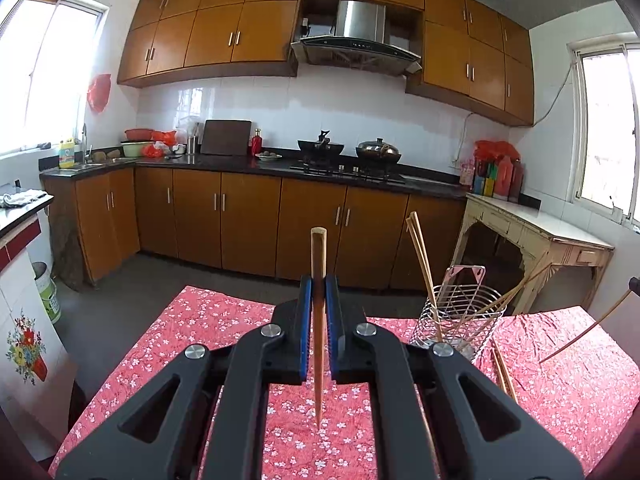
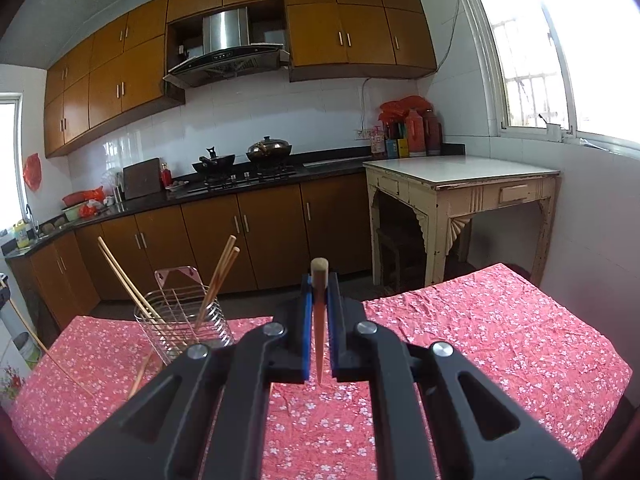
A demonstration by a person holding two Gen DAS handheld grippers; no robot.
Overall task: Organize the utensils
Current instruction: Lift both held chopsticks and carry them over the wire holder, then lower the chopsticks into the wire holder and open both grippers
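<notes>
Left gripper: your left gripper [image 1: 319, 292] has its blue-padded jaws clamped on a reddish-brown wooden chopstick [image 1: 318, 256], which stands upright between them, blunt end up, pointed tip hanging above the cloth.
Right gripper: your right gripper [image 2: 319, 292] grips a second brown wooden chopstick [image 2: 319, 276] the same way, jaws pressed against it, thick end up and tip pointing down.
Holder: the round silver wire utensil holder [image 1: 460, 320] stands on the table to the right of your left gripper; from your right wrist camera it sits to the left.
Holder contents: pale bamboo chopsticks [image 1: 420, 256] lean inside it, some tilted left and some tilted right; a pink tab rises at its back rim.
Loose pieces: two more bamboo chopsticks [image 1: 503, 372] lie flat on the cloth just beside the holder's base.
Table: a red tablecloth with small white flowers [image 2: 500, 340] covers it.
Background: orange-brown kitchen cabinets [image 1: 248, 216], a black counter with two woks on the hob, and a worn cream side table [image 2: 460, 180] by the window.
</notes>
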